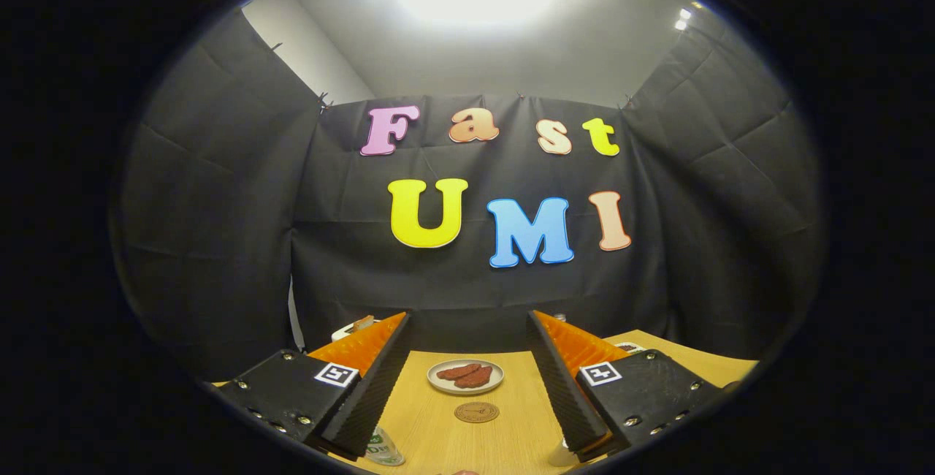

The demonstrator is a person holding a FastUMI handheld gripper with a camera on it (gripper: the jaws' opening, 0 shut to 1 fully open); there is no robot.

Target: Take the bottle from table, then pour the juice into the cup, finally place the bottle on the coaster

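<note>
**Nothing grasped yet: claw wide open above the surface, task at its start**

I am looking forward along my claw (467, 387), whose two fingers stand wide apart with nothing between them and nothing pressed by either.

Going left to right: just under the tip of the left finger I see part of a pale, clear item with a green label (383, 448). I judge it may be the bottle, but too little of it shows for me to be sure. Behind the left finger, something small and pale (354, 327) sits at the far edge; I cannot tell what it is.

Between the fingers, on the wooden surface (511, 438), lies a round brown coaster (476, 412), bare. Just beyond it is a small plate (465, 376) holding reddish-brown food.

By the right finger's tip, a small pale shape (561, 454) peeks out, possibly the cup; I cannot confirm it.

My judgement: picking up, pouring and placing on the coaster are all left to do.
</note>
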